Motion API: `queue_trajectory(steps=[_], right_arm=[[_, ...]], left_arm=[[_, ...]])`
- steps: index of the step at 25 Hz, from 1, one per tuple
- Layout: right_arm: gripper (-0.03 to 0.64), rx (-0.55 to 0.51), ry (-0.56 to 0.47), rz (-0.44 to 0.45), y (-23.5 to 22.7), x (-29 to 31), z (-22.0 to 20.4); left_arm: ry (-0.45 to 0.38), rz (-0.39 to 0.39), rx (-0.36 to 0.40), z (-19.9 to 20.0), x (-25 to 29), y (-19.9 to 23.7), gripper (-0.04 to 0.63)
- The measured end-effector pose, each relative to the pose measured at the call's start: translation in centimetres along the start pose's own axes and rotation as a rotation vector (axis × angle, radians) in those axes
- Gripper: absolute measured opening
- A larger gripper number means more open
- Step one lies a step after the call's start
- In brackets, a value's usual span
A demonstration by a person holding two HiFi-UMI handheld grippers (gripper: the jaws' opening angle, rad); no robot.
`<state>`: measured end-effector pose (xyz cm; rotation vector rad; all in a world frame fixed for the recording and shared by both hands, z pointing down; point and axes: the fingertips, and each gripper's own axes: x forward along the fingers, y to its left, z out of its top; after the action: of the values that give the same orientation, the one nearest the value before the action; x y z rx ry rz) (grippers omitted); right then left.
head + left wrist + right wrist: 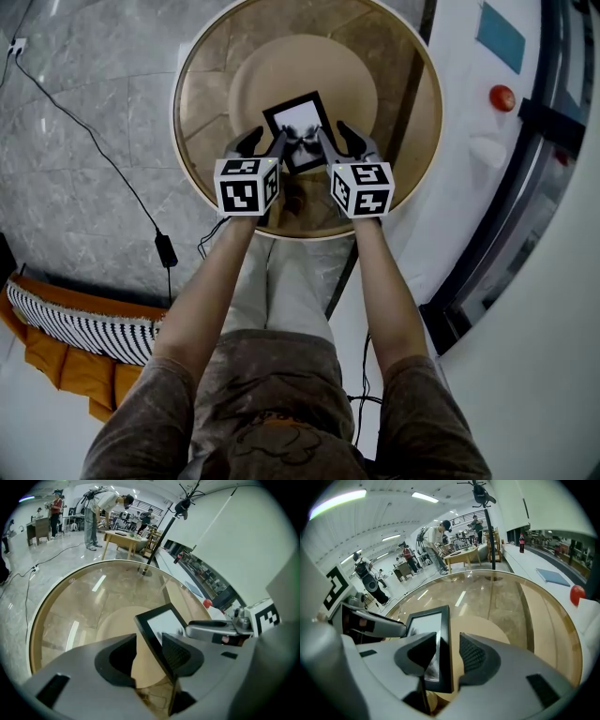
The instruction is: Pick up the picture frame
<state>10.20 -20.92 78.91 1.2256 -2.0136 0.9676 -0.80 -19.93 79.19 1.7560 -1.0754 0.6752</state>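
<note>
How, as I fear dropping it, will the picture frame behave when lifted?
Probably stiff: the picture frame shows a straight, rigid-looking black border. Likely tippy: it stands leaning on the glass table, narrow at its base. Possibly slippery: only thin side edges sit between the open jaws of the left gripper and right gripper.

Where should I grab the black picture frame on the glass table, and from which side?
Probably its thin side borders, from the near side: left hand-held gripper on the left, right hand-held gripper on the right. The picture frame stands up, leaving both borders free.
</note>
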Motion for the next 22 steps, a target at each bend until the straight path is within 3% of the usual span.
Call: queue_trajectory(steps=[22], right_arm=[[0.112,0.019,0.020,0.071,0.57,0.58,-0.35]], left_arm=[[0.028,0.009,-0.026,0.27,0.91,-0.18,0.133]])
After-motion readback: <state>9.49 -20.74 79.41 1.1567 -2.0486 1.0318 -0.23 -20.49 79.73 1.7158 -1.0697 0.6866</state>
